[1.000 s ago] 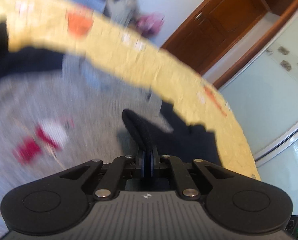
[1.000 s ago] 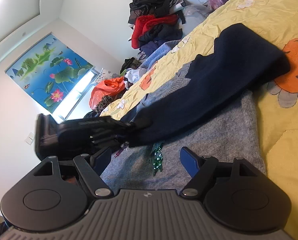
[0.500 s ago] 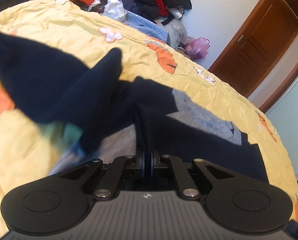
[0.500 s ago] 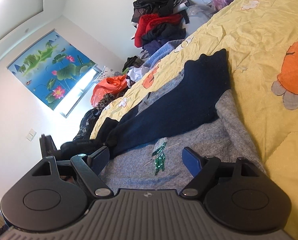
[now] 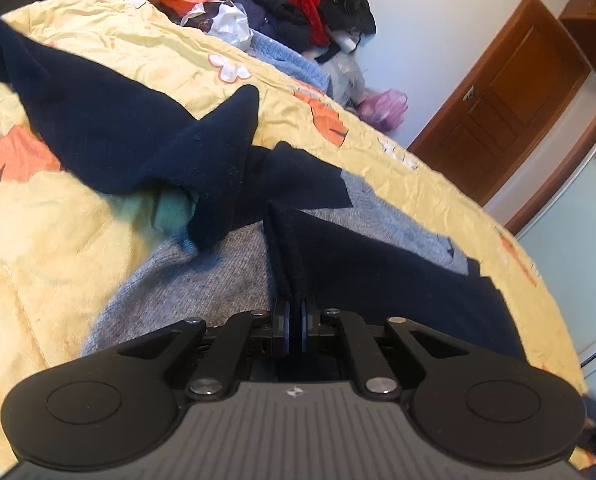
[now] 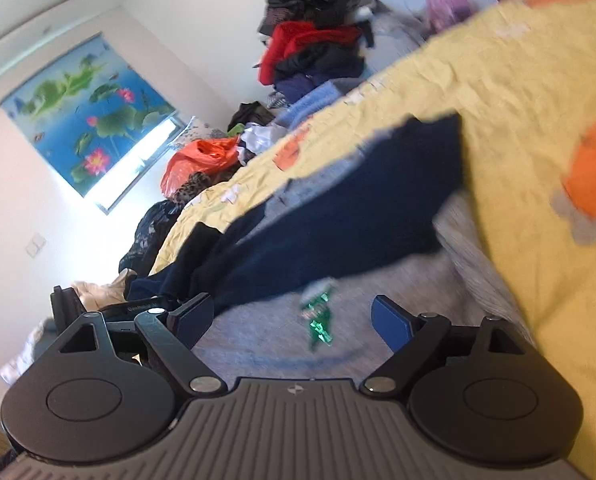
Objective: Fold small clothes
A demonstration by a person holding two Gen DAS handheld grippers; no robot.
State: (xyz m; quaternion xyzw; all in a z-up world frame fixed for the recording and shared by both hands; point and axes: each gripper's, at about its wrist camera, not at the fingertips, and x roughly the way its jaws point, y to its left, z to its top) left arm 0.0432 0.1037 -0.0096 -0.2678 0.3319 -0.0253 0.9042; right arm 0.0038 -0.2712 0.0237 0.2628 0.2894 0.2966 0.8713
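navy sleeve (image 5: 290, 248) drawn farther across grey sweater (image 5: 202, 280) | left tongs (image 5: 294, 326) clamping sleeve | right tongs (image 6: 292, 322) agape, empty

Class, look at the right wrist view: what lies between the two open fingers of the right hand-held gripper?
In the right wrist view, the grey sweater with its green sequin motif lies between the right hand-held gripper fingers, untouched.

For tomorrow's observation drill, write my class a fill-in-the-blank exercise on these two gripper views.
1. The left hand-held gripper is shut on a fold of ____ fabric.
2. The right hand-held gripper is ____ and holds nothing.
3. The sweater lies on a ____ quilt.
4. Beyond the bed stands a brown wooden ____.

Missing words: navy; open; yellow; door
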